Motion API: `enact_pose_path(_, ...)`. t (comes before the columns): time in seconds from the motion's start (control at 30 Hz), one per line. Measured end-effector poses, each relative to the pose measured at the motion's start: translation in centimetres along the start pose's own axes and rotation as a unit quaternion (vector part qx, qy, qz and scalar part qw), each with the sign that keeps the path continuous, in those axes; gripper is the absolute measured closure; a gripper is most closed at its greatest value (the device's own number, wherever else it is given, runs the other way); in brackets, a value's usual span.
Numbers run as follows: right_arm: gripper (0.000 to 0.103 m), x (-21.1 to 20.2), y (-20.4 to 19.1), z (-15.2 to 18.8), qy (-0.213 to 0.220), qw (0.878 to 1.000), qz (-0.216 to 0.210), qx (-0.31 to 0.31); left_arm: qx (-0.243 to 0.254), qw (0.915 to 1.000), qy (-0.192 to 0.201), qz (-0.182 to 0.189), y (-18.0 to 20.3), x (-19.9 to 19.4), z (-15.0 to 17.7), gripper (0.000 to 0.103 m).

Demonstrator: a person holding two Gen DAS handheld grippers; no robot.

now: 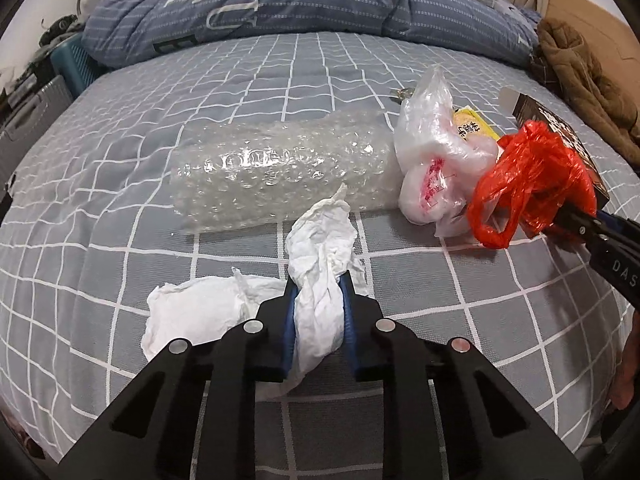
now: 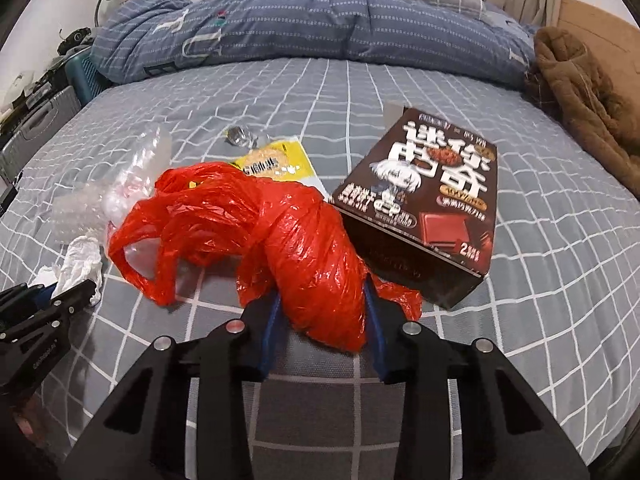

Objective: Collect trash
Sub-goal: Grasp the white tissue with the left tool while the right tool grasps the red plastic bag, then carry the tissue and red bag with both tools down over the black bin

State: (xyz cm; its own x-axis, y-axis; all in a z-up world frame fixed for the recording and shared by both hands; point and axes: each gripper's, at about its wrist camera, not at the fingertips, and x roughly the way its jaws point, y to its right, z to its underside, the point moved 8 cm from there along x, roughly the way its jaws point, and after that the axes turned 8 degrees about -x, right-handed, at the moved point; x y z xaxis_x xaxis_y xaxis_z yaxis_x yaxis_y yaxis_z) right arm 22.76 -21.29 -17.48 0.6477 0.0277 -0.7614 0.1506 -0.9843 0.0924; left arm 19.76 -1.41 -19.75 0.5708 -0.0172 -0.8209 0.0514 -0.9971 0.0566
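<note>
Your left gripper (image 1: 319,280) angles steeply down at the bed (image 1: 120,160), jaws squeezed nearly shut on a crumpled white tissue (image 1: 320,264). The tissue's pinched part stands up between the blue pads (image 1: 347,304), long axis running away from you toward the bubble wrap (image 1: 276,176), the top end flaring above the fingertips. The rest of it spreads flat on the sheet to the left of the jaws.

Your right gripper (image 2: 323,300) also tilts down, jaws partly closed and pressing on a bunched red plastic bag (image 2: 280,232). The gripped bundle is twisted into a thick roll, long axis pointing up and away along the fingers; its loose handles trail left onto the sheet. In the left wrist view this gripper (image 1: 576,216) comes in from the right edge with the red bag (image 1: 532,180) at its tip.

Brown snack box (image 2: 424,200) sits just right of the red bag, touching it, tilted, one flap open at the far end. Yellow packet (image 2: 280,160) lies behind the bag. White plastic bag (image 1: 436,152) sits between bubble wrap and red bag. Bubble wrap roll lies sideways across the bed. Folded blue quilt (image 1: 300,4) at the far end
</note>
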Motion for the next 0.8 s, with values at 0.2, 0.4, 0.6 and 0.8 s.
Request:
enact_pose_path(0.2, 0.069, -1.2, 0.2, 0.3, 0.007, 1.0, 0.007, 0.001, -0.008, 0.9999, 0.007, 0.007, 0.0, -1.0, 0.1, 0.086)
enact_pose_path(0.4, 0.069, -2.9, 0.1, 0.7, 0.015, 1.0, 0.013, -0.011, -0.005, 0.9996, 0.025, 0.009, 0.3, -2.7, 0.2, 0.086)
enact_pose_path(0.6, 0.069, -4.9, 0.3, 1.1, 0.028, 0.999, 0.021, -0.016, -0.004, 0.9992, 0.037, 0.014, 0.7, -4.3, 0.3, 0.086)
enact_pose_path(0.8, 0.069, -7.5, 0.3, 0.9, 0.045, 0.999, 0.018, -0.005, -0.009, 0.9985, 0.045, 0.029, 1.4, -6.1, 0.6, 0.086)
